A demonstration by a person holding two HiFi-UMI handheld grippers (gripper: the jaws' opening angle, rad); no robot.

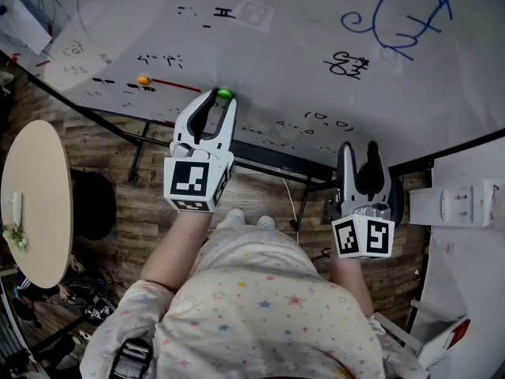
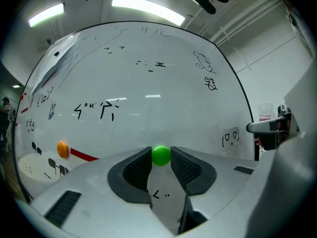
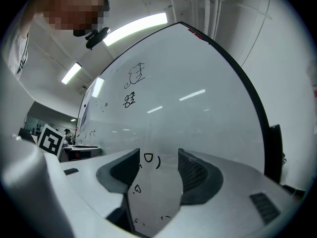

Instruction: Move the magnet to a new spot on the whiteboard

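In the head view the left tool (image 1: 220,99) meets the whiteboard (image 1: 300,46) at a green magnet (image 1: 225,94), the left gripper view shows its jaws clamped on that magnet, and the right gripper view shows the right tool (image 3: 158,155) with jaws apart, facing the board.

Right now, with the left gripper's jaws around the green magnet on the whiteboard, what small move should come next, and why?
Probably draw the left gripper back to lift the small round green magnet off the white whiteboard: its jaws already pinch the magnet from both sides, and the magnet looks seated against the board.
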